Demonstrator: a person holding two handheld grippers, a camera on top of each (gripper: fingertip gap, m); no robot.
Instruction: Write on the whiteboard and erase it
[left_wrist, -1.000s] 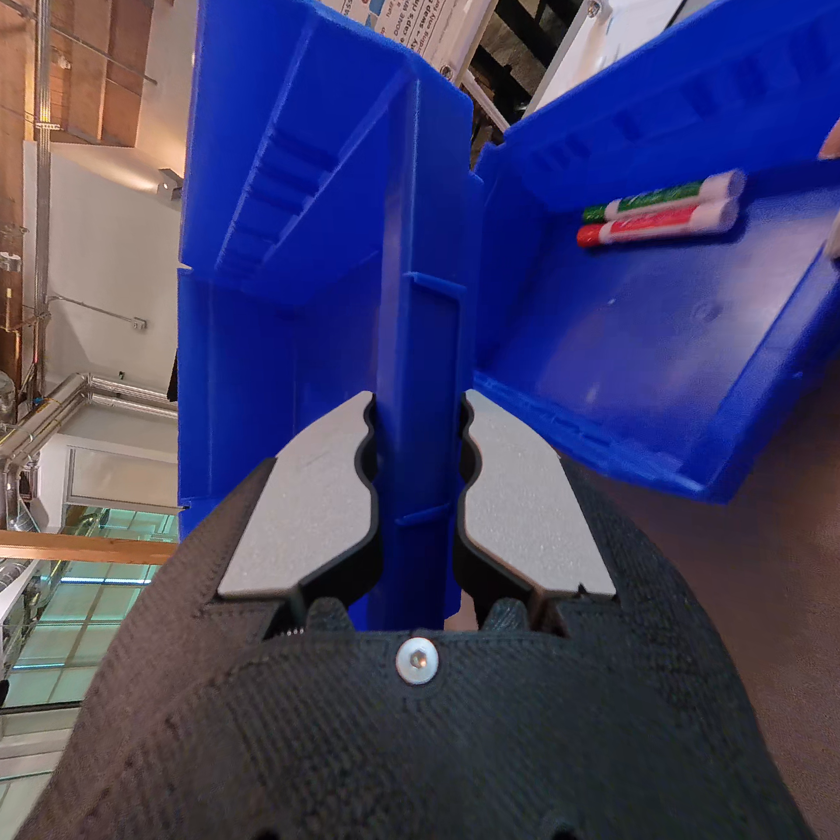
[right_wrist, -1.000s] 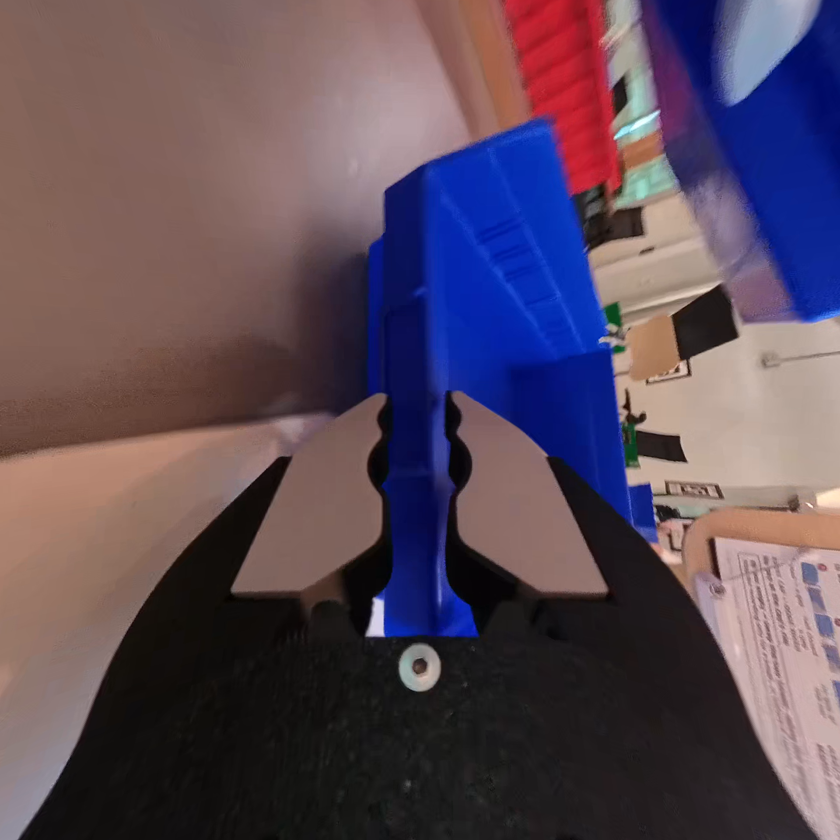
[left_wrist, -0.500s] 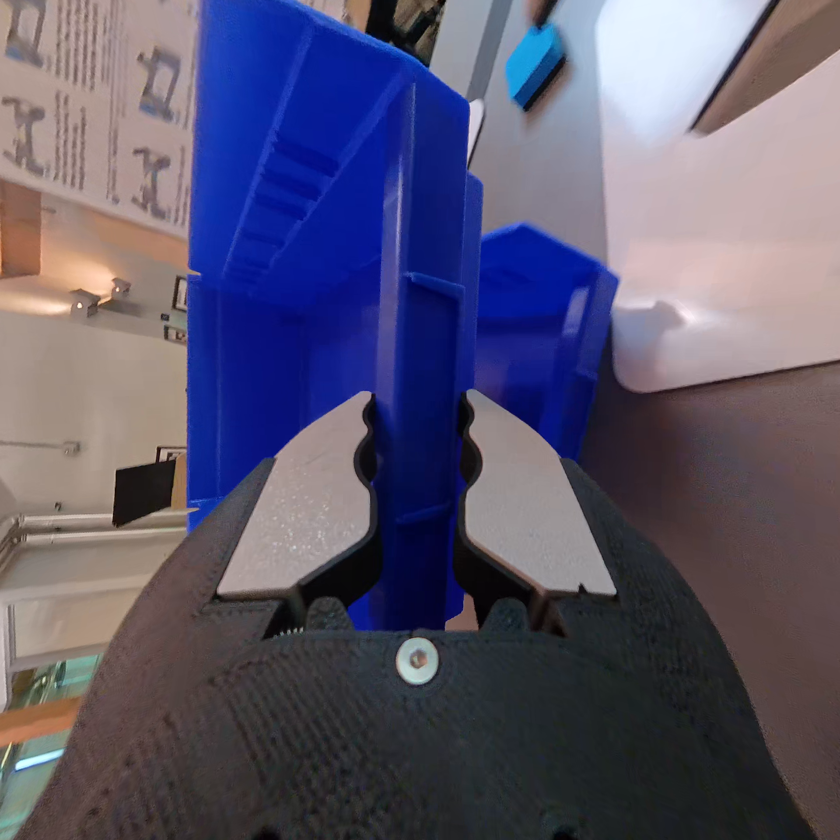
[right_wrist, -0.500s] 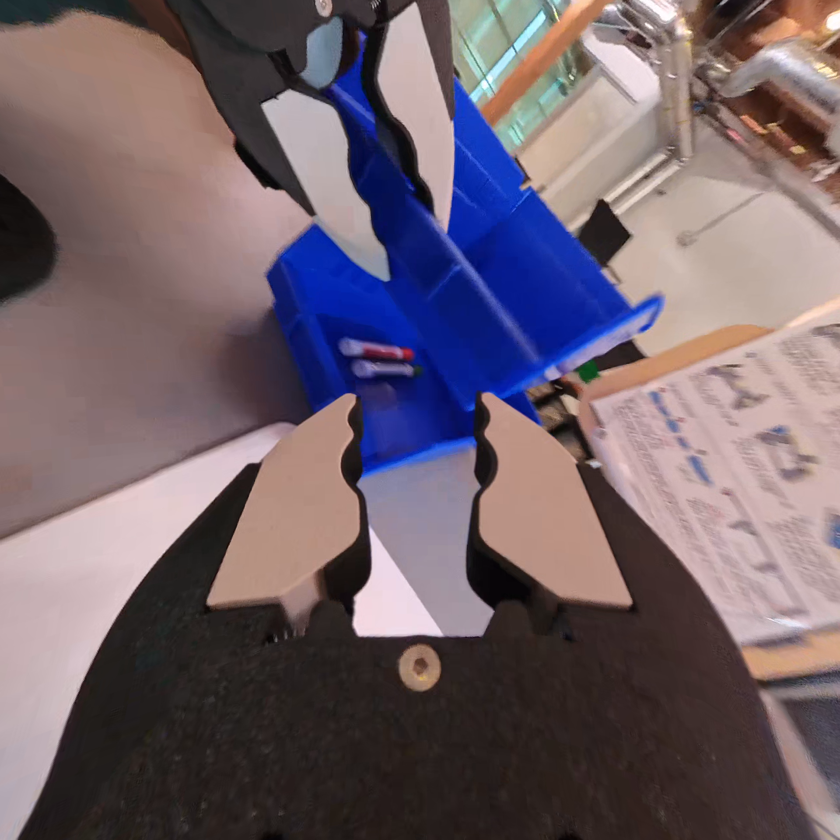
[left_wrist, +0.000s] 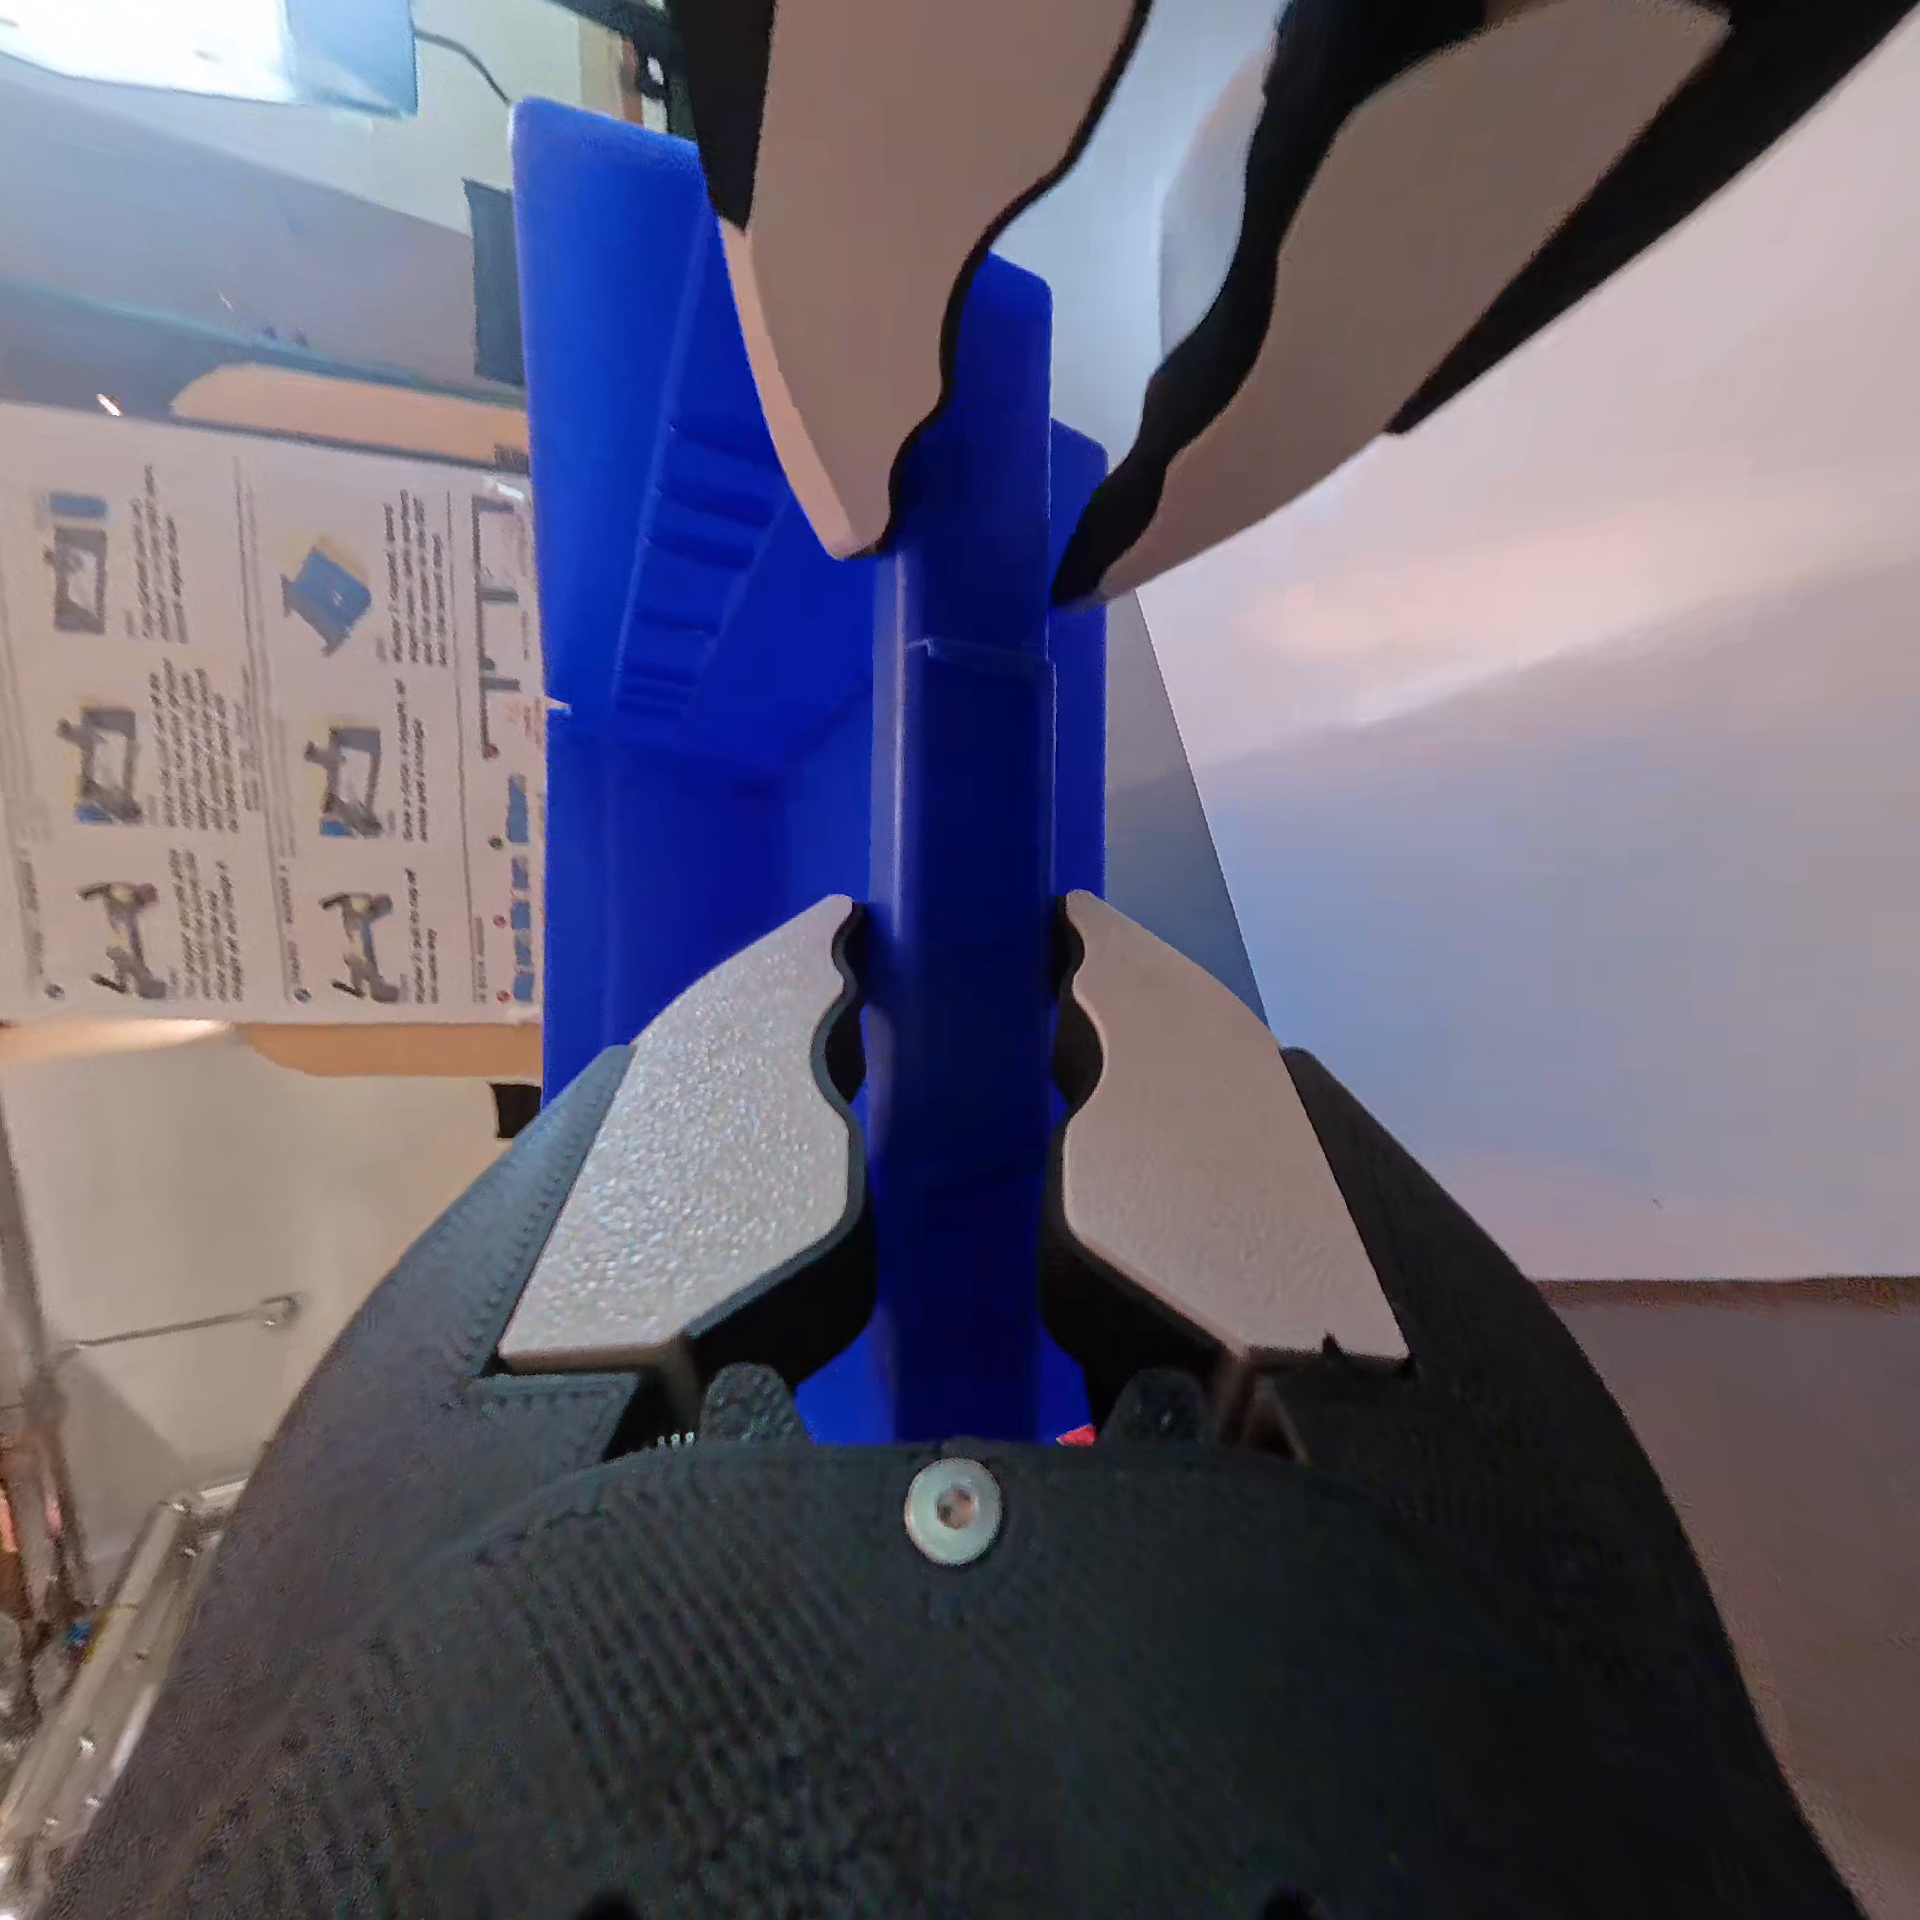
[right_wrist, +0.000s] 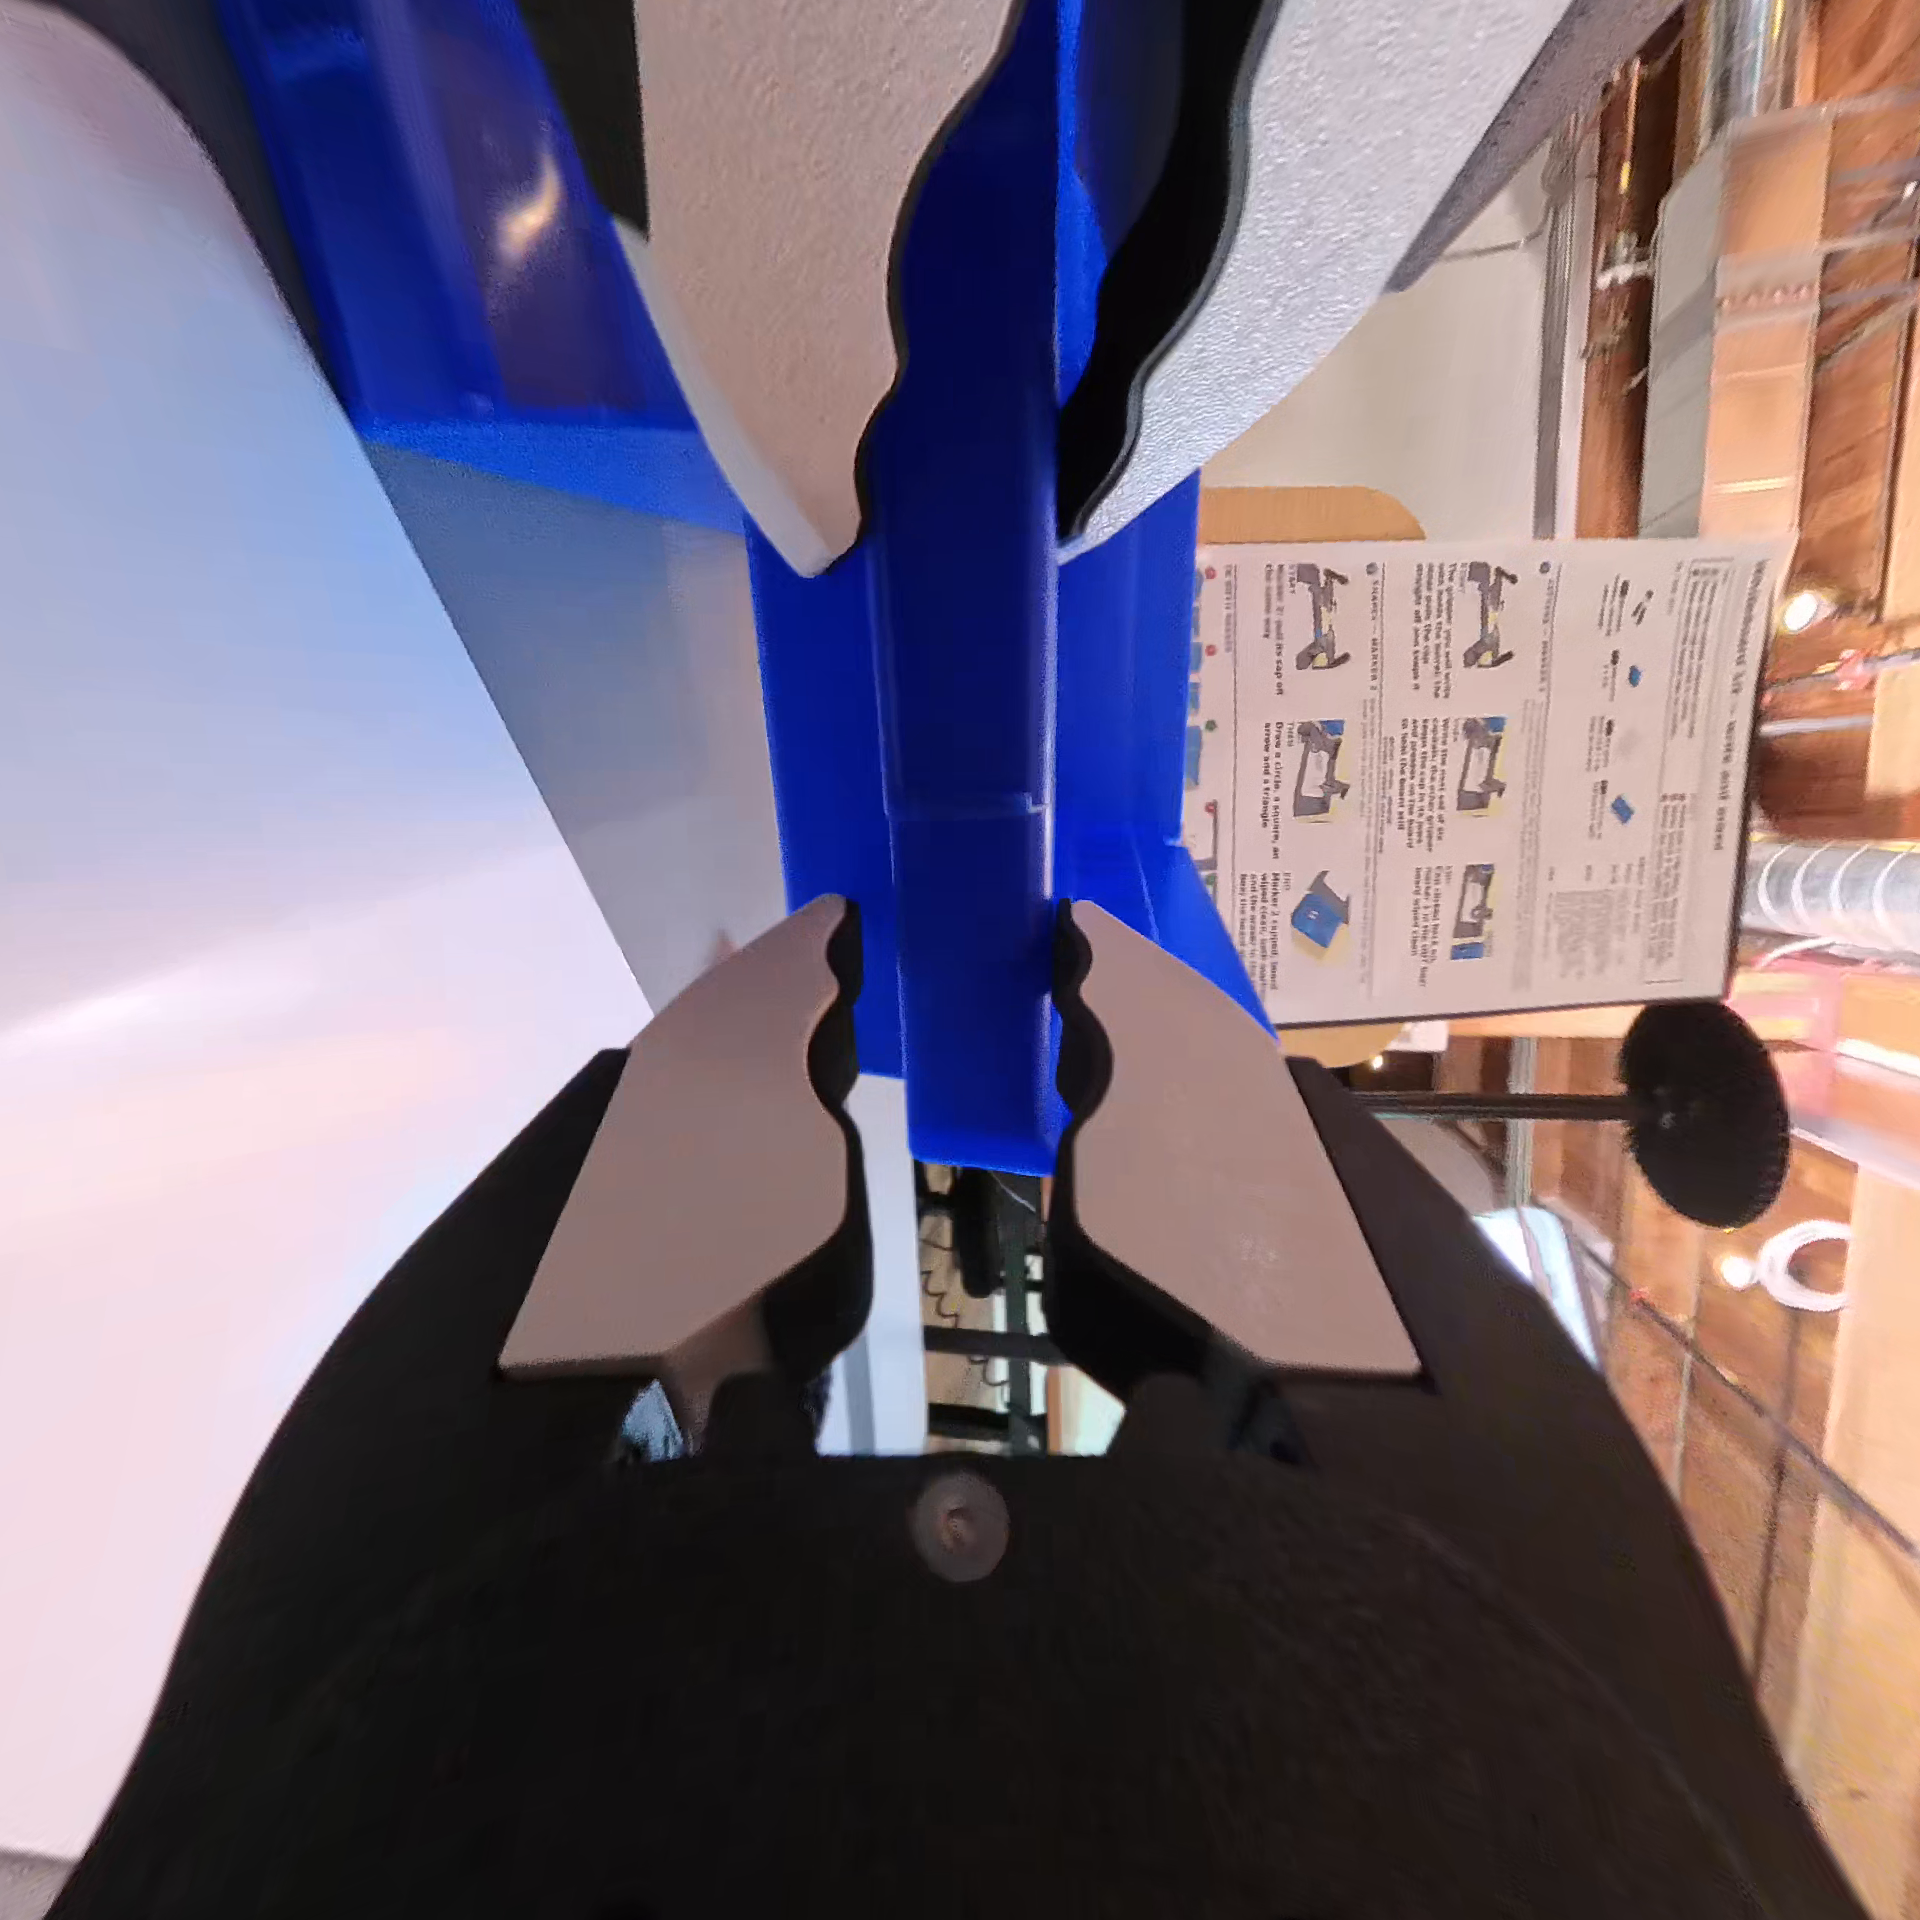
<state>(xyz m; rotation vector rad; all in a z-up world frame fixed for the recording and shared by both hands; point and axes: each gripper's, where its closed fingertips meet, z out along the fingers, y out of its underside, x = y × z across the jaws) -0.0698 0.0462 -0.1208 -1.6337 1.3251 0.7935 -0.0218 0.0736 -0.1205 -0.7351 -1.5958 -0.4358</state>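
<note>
A blue plastic bin (left_wrist: 966, 779) fills the middle of both views. My left gripper (left_wrist: 956, 914) is shut on the bin's thick rim, with both pads pressed against it. My right gripper (right_wrist: 956, 914) faces it from the opposite end and is shut on the same rim (right_wrist: 966, 727). Each gripper shows at the top of the other's view: the right one (left_wrist: 971, 566) in the left wrist view, the left one (right_wrist: 951, 540) in the right wrist view. Their fingertips are close together along the rim. The whiteboard (left_wrist: 1558, 831) lies beside the bin and also shows in the right wrist view (right_wrist: 260, 831).
A printed instruction sheet on a clipboard (left_wrist: 260, 727) stands on the far side of the bin and also shows in the right wrist view (right_wrist: 1507, 779). A black round stand (right_wrist: 1704, 1112) is near it. Brown table surface (left_wrist: 1766, 1455) shows past the whiteboard's edge.
My right gripper let go of a blue rim, opened, swung round to face the left gripper, and closed on the rim that gripper holds. The left gripper kept its grip while turning; the markers left view.
</note>
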